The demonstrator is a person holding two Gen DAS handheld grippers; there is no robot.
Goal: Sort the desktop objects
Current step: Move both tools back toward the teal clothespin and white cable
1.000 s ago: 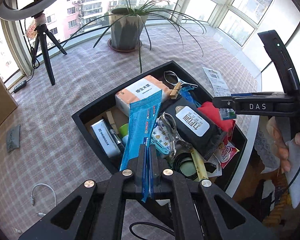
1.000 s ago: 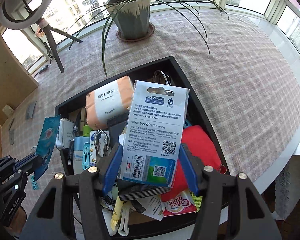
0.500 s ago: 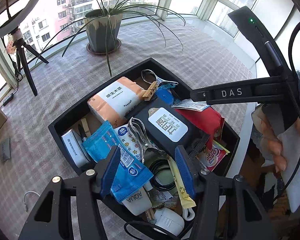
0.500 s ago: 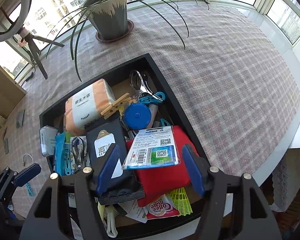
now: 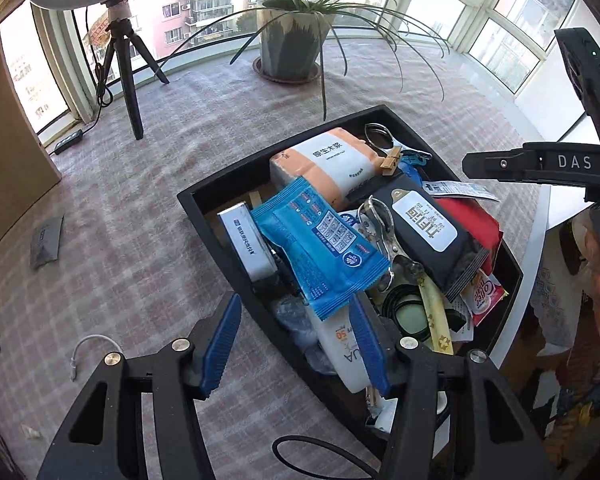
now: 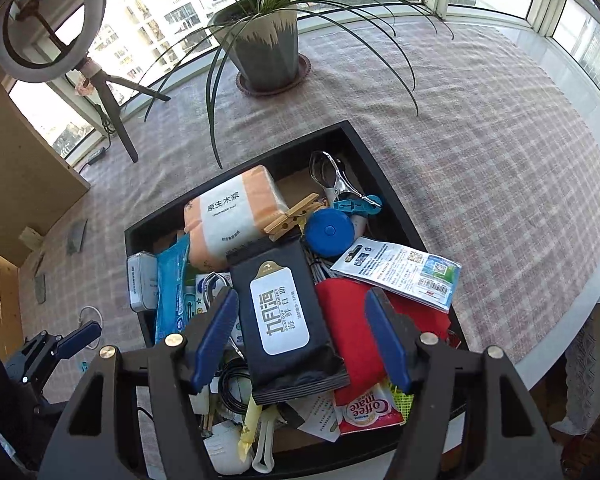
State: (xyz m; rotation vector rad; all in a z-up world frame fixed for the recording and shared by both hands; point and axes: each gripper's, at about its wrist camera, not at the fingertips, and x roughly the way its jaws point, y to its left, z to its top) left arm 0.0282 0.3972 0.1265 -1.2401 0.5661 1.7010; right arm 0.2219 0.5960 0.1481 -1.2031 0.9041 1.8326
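A black tray [image 5: 260, 164] [image 6: 392, 200] full of small items sits on the checked tablecloth. A blue wipes pack [image 5: 320, 248] [image 6: 172, 292] lies loose on top at the tray's left side. My left gripper [image 5: 294, 344] is open just in front of the pack, touching nothing. A white printed card package [image 6: 400, 270] rests on a red cloth [image 6: 352, 344] by the tray's right rim. My right gripper [image 6: 302, 340] is open above a black labelled pouch [image 6: 284, 312] [image 5: 428, 232], and its pads are clear of the pouch.
Also in the tray are an orange-white tissue pack [image 6: 232, 208], a blue tape measure [image 6: 328, 232], metal clips, a wooden peg and a Coffee-mate sachet [image 6: 364, 408]. A potted plant [image 5: 288, 52] and a ring-light tripod [image 5: 128, 80] stand behind. The table edge runs close on the right.
The left gripper opened and let go of the blue wipes pack, which now lies in the tray. The right gripper released the card package, which dropped onto the red cloth.
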